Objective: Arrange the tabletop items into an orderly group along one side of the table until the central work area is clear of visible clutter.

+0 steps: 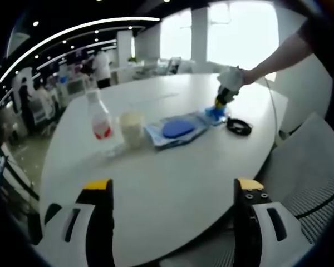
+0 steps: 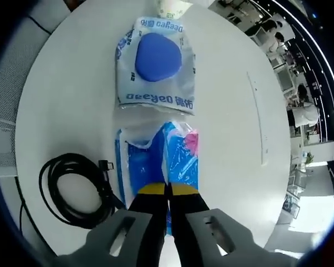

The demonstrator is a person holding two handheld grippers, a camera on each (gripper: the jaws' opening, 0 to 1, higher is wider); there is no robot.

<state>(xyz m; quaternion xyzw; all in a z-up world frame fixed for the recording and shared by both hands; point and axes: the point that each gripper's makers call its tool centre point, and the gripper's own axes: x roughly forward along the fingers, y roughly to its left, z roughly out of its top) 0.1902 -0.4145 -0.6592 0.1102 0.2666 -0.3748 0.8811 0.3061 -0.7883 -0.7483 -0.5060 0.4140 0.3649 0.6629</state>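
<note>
Jaws of our right gripper (image 2: 167, 189) pinch the blue packet (image 2: 175, 158) to drag it aside; our left gripper (image 1: 172, 192) waits wide open, empty, over the table (image 1: 167, 183).

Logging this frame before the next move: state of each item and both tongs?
left tongs: open, holding nothing
right tongs: shut on blue packet
blue packet: flat on table, pinched at near edge
clear bag: flat, blue disc inside
black cable: coiled
bottle: upright
cup: upright
</note>
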